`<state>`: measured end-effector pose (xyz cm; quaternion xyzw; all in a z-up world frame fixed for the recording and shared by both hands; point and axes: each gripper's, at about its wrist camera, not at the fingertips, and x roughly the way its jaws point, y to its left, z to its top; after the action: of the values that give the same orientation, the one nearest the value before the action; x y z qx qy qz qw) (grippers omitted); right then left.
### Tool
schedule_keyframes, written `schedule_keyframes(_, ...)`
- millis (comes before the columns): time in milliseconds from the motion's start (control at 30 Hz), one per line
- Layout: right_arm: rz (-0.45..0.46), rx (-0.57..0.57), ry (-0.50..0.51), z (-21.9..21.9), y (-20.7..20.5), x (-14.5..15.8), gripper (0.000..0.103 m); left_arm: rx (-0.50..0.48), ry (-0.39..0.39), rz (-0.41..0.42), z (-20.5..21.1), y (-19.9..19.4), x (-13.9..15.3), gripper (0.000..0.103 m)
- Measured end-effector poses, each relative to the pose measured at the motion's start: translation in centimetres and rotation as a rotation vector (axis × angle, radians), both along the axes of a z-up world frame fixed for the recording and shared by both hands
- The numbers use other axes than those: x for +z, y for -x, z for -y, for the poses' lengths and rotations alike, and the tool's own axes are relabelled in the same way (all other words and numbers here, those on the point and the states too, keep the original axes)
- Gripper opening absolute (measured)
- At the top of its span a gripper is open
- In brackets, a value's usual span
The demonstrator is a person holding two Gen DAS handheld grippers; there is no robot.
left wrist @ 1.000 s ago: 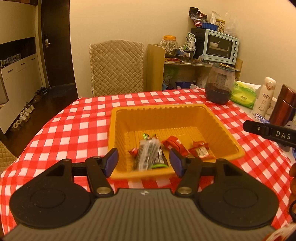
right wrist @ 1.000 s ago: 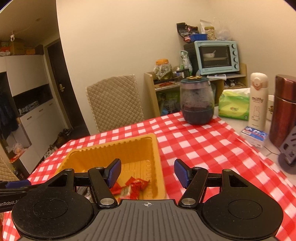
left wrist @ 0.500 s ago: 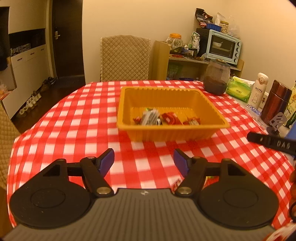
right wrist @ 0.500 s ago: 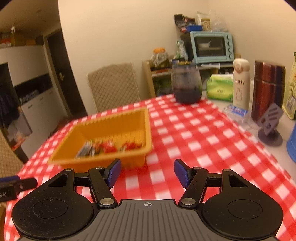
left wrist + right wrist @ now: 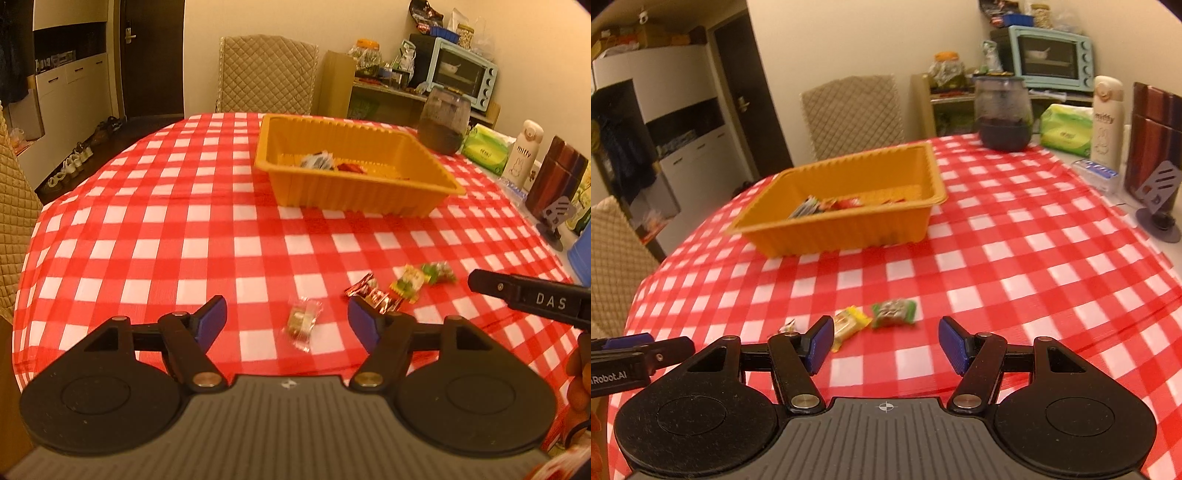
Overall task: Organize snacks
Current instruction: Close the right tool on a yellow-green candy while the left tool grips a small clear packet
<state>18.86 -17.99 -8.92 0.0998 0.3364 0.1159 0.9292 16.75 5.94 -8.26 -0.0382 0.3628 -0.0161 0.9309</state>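
Tray [image 5: 354, 194] mid-table, wrapped snacks [image 5: 328, 164] inside; loose snacks [image 5: 406, 286] on tablecloth [image 5: 147, 229] nearer, jar [image 5: 443, 125] behind tray.

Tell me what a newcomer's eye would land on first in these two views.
The orange tray stands out first, mid-table on the red-and-white checked tablecloth, with a few wrapped snacks already inside. Next come the loose snacks on the cloth near the camera: a clear-wrapped candy between the open left gripper fingers, and a green-wrapped snack and yellow-wrapped snack ahead of the open right gripper.
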Motion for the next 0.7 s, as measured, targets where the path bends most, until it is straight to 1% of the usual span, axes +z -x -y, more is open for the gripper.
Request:
schedule_keyframes(267,-0.055,0.024,-0.045,-1.1,-1.1,-1.4,0.063,-0.004,-0.007,-0.034,-0.2,-0.6,-0.9,0.069)
schedule_keyframes(333,-0.061,0.035,-0.048,-1.5,-1.6,-1.6,0.061,-0.005,-0.016,-0.038,-0.1,-0.6,-1.0,0.069)
schedule_keyframes(400,-0.066,0.045,-0.043,-2.0,-2.0,-2.0,0.054,0.002,-0.009,-0.044,-0.3,-0.8,-1.2,0.069)
schedule_keyframes(567,-0.081,0.06,-0.03,-3.2,-3.0,-3.0,0.048,0.026,0.011,-0.05,-0.9,-1.1,-1.4,0.069)
schedule_keyframes(700,-0.083,0.061,-0.023,-4.0,-3.9,-3.7,0.045,0.038,0.027,-0.052,-1.3,-1.2,-1.4,0.069)
